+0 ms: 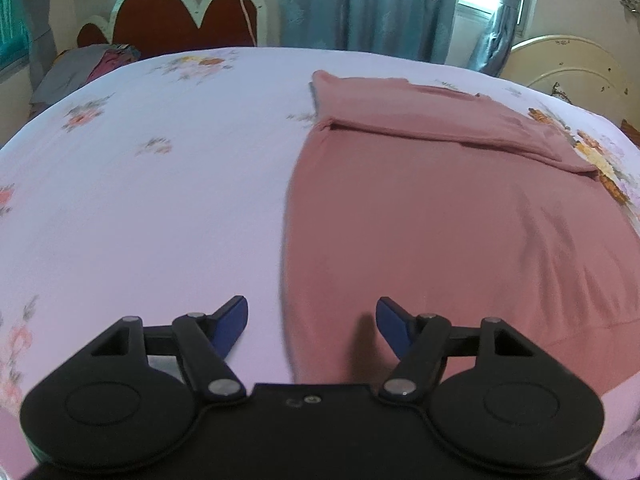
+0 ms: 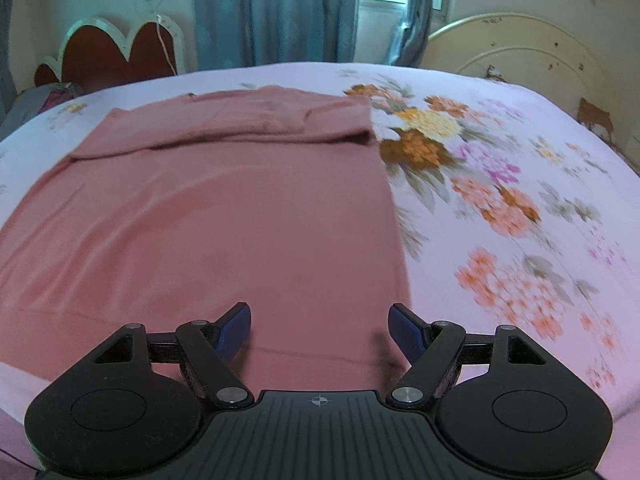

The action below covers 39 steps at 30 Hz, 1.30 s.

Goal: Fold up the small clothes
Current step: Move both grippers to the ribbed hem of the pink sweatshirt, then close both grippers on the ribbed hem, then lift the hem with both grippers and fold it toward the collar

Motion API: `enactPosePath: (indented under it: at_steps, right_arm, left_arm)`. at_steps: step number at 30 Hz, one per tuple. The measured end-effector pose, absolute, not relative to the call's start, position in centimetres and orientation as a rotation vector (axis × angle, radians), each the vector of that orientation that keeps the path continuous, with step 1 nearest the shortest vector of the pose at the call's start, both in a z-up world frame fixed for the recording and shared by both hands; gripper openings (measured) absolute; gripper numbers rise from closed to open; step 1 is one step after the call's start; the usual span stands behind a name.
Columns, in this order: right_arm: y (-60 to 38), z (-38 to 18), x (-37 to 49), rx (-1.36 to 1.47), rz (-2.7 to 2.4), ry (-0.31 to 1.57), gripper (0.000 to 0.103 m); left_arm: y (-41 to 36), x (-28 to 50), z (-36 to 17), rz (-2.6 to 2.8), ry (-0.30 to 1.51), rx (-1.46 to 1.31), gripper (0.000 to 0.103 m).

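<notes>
A dusty-pink knitted garment [image 1: 460,220] lies spread flat on a bed covered with a pale lilac sheet printed with flowers [image 1: 160,200], and its far end is folded back over itself so that a doubled band of cloth crosses its width. In the left wrist view the garment fills the right half of the bed, with its long left edge running down toward the camera. The left gripper [image 1: 312,320], black-armed with blue pads, hangs over that edge near the garment's near end with its jaws standing well apart and nothing between them; one blue fingertip [image 1: 230,320] is above bare sheet and the other above pink cloth. In the right wrist view the garment [image 2: 224,216] takes up the left and middle of the bed, with a large cluster of orange, yellow and purple printed flowers just beside its right edge. The right gripper [image 2: 320,326] hovers over the near right corner of the garment, jaws likewise spread wide and empty, gripping nothing. Behind the bed stand a red scalloped headboard with a white rim [image 1: 172,12], blue-grey curtains [image 2: 276,12] and a cream arched panel [image 2: 520,48].
</notes>
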State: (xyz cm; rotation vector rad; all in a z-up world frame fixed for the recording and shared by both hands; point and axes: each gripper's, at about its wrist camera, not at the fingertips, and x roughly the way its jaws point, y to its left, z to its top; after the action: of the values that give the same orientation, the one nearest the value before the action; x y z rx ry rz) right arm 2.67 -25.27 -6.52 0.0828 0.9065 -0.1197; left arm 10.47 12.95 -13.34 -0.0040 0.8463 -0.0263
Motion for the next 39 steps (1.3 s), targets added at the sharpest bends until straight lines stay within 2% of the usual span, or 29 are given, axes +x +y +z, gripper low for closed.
enactPosePath:
  at_steps: [3,8,12,15,16,17,18,20,23,24,25,29,39]
  right_arm:
    - [-26.3,-7.1,2.0,0.080,-0.159,0.923,0.076]
    - [-27.8,-7.9,1.2,0.096,-0.200,0.951,0.076]
    - [-28.0,-8.1,0.7,0.118,-0.190,0.967,0.075]
    - [-27.8,-8.2,0.4,0.151,-0.172,0.979,0.074]
    - [-27.7,-8.1,0.2,0.158,-0.167,0.981,0.067]
    - [-27.6,-8.1,0.1,0.172,-0.153,0.984,0.054]
    - [-27.5,-8.0,0.1,0.185,-0.149,0.986,0.048]
    - [-27.1,-7.8,0.2,0.189,-0.136,0.992,0.040]
    - [-27.0,-7.7,0.3,0.210,-0.131,1.003,0.032]
    - [-27.1,-7.7,0.4,0.223,-0.121,1.006,0.020]
    - [-27.2,-7.6,0.3,0.247,-0.107,1.008,0.014]
    - [-27.3,-6.8,0.6,0.262,-0.092,1.001,0.011]
    - [-28.5,-2.1,4.0,0.329,-0.068,0.853,0.011]
  left_arm:
    - [13.7,9.8,-13.7,-0.013,0.865,-0.012,0.070]
    - [14.2,9.0,-14.3,-0.014,0.883,-0.047,0.063]
    - [14.0,8.4,-14.4,-0.040,0.897,-0.084,0.055]
    - [13.7,8.0,-14.4,-0.075,0.918,-0.116,0.045]
    - [13.6,7.9,-14.3,-0.092,0.926,-0.121,0.041]
    - [13.4,7.8,-14.3,-0.110,0.936,-0.123,0.037]
    - [13.3,7.7,-14.3,-0.128,0.945,-0.127,0.035]
    - [13.2,7.6,-14.3,-0.156,0.956,-0.141,0.024]
    - [13.3,7.9,-14.5,-0.193,0.978,-0.192,0.014]
    - [13.3,8.1,-14.6,-0.200,0.981,-0.206,0.012]
    - [13.3,8.1,-14.6,-0.209,0.980,-0.222,0.008]
    - [13.5,8.5,-13.9,-0.224,0.944,-0.256,0.006]
    - [13.1,12.4,-9.2,-0.260,0.789,-0.306,0.006]
